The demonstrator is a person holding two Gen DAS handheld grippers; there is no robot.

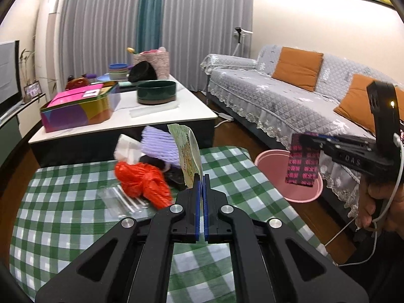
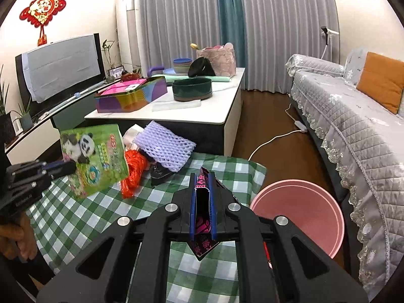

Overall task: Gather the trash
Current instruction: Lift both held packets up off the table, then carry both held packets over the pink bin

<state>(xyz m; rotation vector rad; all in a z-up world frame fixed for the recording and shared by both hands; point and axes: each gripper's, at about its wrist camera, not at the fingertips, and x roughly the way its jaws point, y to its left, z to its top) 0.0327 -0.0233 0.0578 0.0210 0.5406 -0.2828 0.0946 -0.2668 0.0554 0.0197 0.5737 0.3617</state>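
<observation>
My left gripper [image 1: 202,179] is shut on a green panda snack packet [image 1: 188,154], held upright above the checked table; the packet also shows in the right wrist view [image 2: 96,156]. My right gripper [image 2: 203,179] is shut on a black-and-pink wrapper [image 2: 202,227], which hangs over the pink bin [image 1: 300,194] in the left wrist view [image 1: 301,162]. The bin [image 2: 303,214] stands on the floor right of the table. An orange plastic bag [image 1: 141,179], a purple foam net [image 1: 159,146], a clear sleeve [image 1: 121,199] and a black item [image 2: 159,171] lie on the cloth.
The green checked tablecloth [image 1: 63,214] covers the near table. Behind it is a white coffee table [image 1: 161,116] with a colourful tin [image 1: 75,106] and a dark green bowl [image 1: 156,92]. A grey sofa [image 1: 277,96] runs along the right. A white cable [image 2: 272,139] lies on the floor.
</observation>
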